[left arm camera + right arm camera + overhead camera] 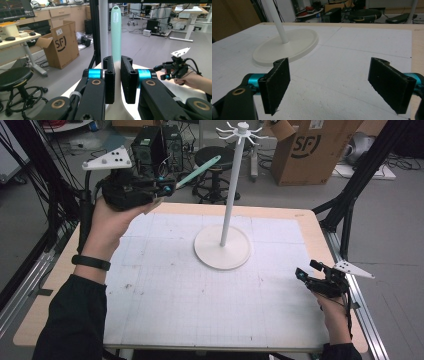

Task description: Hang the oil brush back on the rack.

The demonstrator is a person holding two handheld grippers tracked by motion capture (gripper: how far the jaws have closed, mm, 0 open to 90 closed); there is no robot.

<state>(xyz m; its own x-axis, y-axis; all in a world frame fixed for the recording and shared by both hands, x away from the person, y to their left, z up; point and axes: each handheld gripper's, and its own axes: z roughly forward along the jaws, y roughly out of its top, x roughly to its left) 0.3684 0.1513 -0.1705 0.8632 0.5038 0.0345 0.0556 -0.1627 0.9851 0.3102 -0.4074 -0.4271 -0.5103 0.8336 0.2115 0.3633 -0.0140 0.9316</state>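
Jaws of the right gripper [329, 85] stand wide apart with nothing between them, low over the white mat [200, 290] near the desk's [310, 227] right edge, held by the person's right hand [334, 312]. Across the desk, the left gripper [117, 77] is raised above the far left corner, its black pads clamped on a mint-green spatula [116, 32] (the handle runs straight out past the fingertips, pale wider end toward the camera). In the high view the spatula [199, 171] slants up and right toward the top of the white stand [231, 195], not touching it. The stand's round base [222, 247] sits on the mat toward the far edge, centre-right, with its hooked crown [241, 131] at the top of the pole. Beyond the desk are a black stool [212, 157] and a cardboard box [310, 150].
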